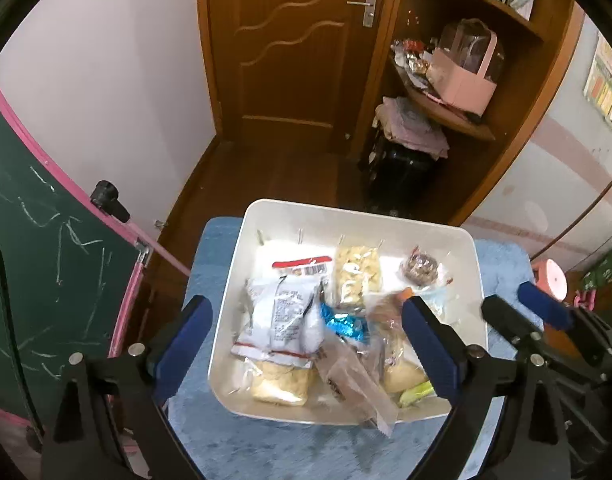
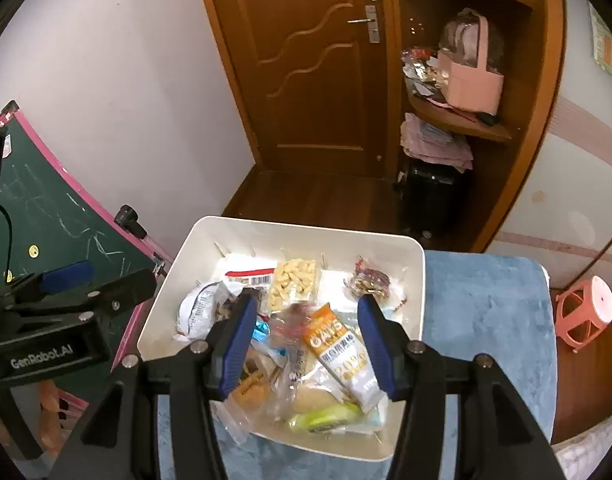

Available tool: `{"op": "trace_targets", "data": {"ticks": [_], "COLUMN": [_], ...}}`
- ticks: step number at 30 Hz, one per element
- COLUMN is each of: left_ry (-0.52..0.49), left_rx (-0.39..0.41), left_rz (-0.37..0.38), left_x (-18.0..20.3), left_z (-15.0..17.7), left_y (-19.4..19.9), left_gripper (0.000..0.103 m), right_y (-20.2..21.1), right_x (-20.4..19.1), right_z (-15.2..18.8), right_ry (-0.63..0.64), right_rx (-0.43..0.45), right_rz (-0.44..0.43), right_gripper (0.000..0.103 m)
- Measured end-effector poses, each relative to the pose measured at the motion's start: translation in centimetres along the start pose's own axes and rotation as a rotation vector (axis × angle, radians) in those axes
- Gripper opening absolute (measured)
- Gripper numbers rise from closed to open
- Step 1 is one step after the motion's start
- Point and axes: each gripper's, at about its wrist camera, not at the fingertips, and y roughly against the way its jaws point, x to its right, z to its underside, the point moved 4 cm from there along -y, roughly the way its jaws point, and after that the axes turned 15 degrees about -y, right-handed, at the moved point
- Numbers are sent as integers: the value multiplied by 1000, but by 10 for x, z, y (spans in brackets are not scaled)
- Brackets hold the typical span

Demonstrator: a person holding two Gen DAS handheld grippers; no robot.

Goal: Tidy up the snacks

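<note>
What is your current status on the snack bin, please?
Left gripper open, empty. Right gripper open around oat bar. White bin full of snack packets, on blue mat. Nothing blocking.

Warm, dim indoor light fills both views, with glare on the white bin's (image 1: 265, 216) far wall at twelve o'clock. Fisheye bending and black vignetting curve every edge; the wrappers look slightly soft.

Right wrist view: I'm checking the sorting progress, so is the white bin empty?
No, the white bin holds many snack packets, among them an orange oats bar and a clear bag of pale puffs.
</note>
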Motion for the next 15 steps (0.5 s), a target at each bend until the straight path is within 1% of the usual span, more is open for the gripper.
{"op": "trace_targets", "data": {"ticks": [6, 9, 15], "left_ry": [-10, -16, -24], "left_rx": [5, 17, 46], "left_rz": [-15, -28, -30], "left_x": [5, 11, 24], "left_z": [7, 12, 25], "left_y": [15, 29, 64], "left_gripper": [96, 99, 99], "right_y": [18, 32, 62], "right_x": [15, 21, 31], "right_z": [5, 9, 23], "right_ry": [-59, -72, -86], "right_rx": [8, 19, 39], "right_rz": [-5, -6, -9], "right_gripper": [53, 53, 53]}}
